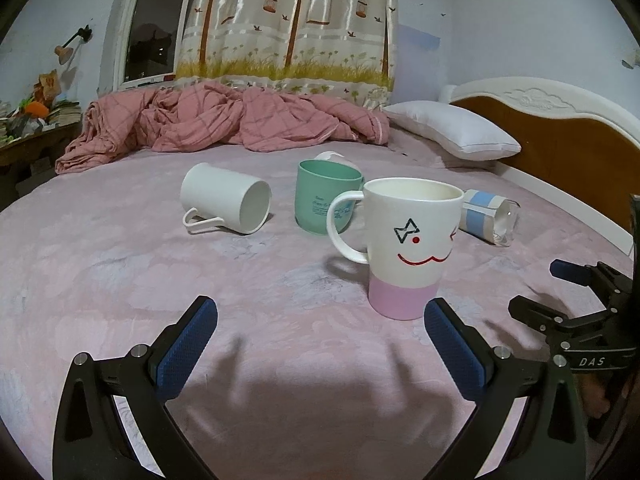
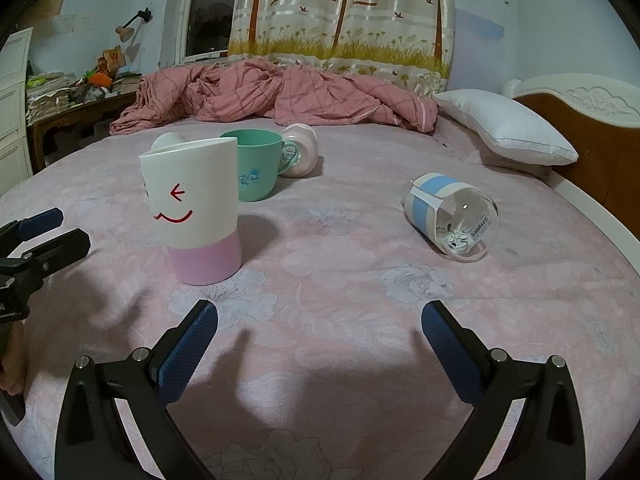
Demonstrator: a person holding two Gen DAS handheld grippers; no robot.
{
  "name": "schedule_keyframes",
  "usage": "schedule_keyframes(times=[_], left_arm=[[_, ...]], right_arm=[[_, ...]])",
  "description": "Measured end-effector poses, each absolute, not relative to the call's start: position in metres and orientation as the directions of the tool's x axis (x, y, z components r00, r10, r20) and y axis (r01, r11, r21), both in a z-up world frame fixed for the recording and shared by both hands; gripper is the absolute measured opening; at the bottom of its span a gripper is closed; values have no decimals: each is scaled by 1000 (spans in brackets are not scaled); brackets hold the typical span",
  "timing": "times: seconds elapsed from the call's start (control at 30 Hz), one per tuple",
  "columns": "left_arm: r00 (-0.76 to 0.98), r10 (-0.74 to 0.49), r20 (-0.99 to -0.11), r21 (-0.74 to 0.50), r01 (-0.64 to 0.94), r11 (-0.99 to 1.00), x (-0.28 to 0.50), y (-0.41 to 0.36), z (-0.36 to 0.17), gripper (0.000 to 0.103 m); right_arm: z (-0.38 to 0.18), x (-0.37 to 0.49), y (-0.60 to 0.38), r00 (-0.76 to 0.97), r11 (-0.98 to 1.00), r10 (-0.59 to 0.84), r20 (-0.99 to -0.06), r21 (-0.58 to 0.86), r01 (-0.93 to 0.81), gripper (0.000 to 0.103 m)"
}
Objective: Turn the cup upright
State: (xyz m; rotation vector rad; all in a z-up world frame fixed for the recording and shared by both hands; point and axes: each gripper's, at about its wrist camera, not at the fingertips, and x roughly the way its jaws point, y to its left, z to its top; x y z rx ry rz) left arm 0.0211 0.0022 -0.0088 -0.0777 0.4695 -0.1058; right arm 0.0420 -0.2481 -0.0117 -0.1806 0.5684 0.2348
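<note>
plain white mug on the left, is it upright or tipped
Tipped: the white mug lies on its side on the bedspread, mouth facing sideways, handle against the fabric.

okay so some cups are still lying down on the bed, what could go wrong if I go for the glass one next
1. The glass cup lies on its side on the soft bedspread; a nudge from the open right gripper might roll it toward the bed's edge.
2. Its smooth clear wall could slip between the pads.
3. The upright smiley mug stands nearby on yielding fabric; pressing down beside it may tip it.
</note>
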Motion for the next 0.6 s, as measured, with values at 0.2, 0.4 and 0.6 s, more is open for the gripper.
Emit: schedule_keyframes(times=[0.2,0.4,0.6], left_arm=[[891,-113,-440,-79,86,993,20,-1,-8,103],[889,-110,-444,-80,83,993,22,0,-8,103],[890,-106,-443,-74,81,994,21,1,-7,103]], right_arm=[[-12,42,-248,817,958,170,-551,-103,-268,103],[-12,43,-249,817,958,169,-552,-104,-268,103],[-12,43,-249,817,958,169,-552,-104,-268,103]])
